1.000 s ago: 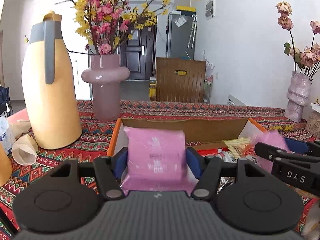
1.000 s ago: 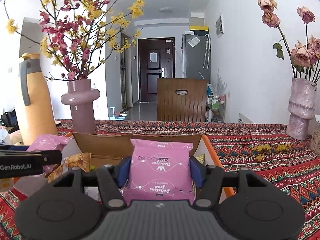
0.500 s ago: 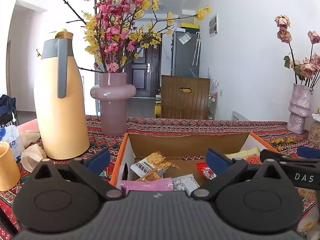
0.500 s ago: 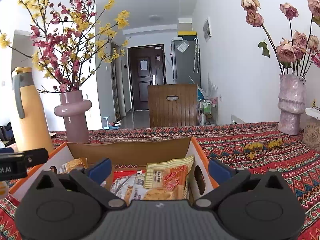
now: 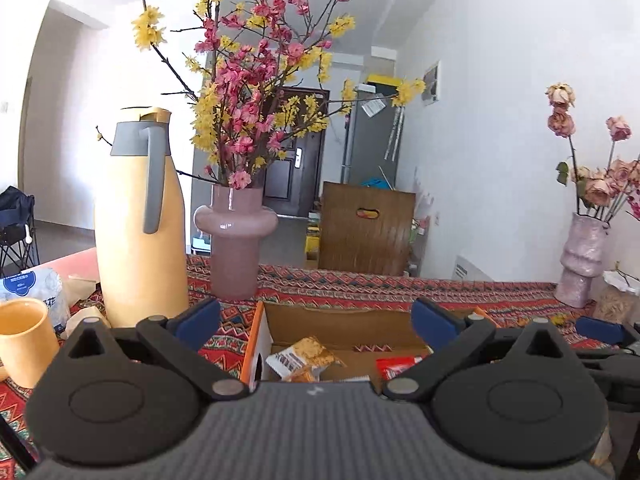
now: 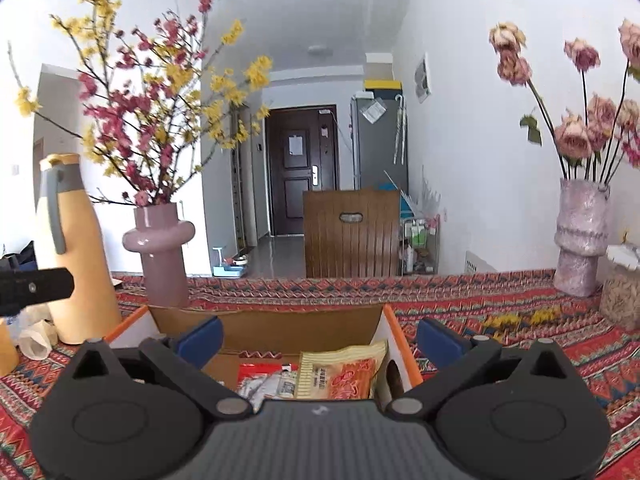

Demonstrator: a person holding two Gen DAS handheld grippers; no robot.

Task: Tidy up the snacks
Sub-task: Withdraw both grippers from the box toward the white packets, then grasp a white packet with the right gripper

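An open cardboard box (image 5: 344, 322) with an orange rim sits on the patterned tablecloth and holds several snack packets. In the left wrist view I see a cracker packet (image 5: 304, 358) and a red packet (image 5: 396, 365) inside. In the right wrist view the box (image 6: 264, 326) holds a yellow-and-orange packet (image 6: 344, 374) and a red packet (image 6: 260, 372). My left gripper (image 5: 316, 320) is open and empty above the box's near left part. My right gripper (image 6: 318, 334) is open and empty above its near right part. The pink packets are out of sight.
A tall yellow jug (image 5: 140, 224) and a pink vase of blossoms (image 5: 236, 240) stand left of the box. A yellow cup (image 5: 24, 340) is at the far left. A pale vase of dried roses (image 6: 580, 240) and a jar (image 6: 622, 292) stand at the right.
One second ago each gripper was shut on a pink packet over the box. Both opened and let the packets fall in. Both grippers have since risen and drawn back.
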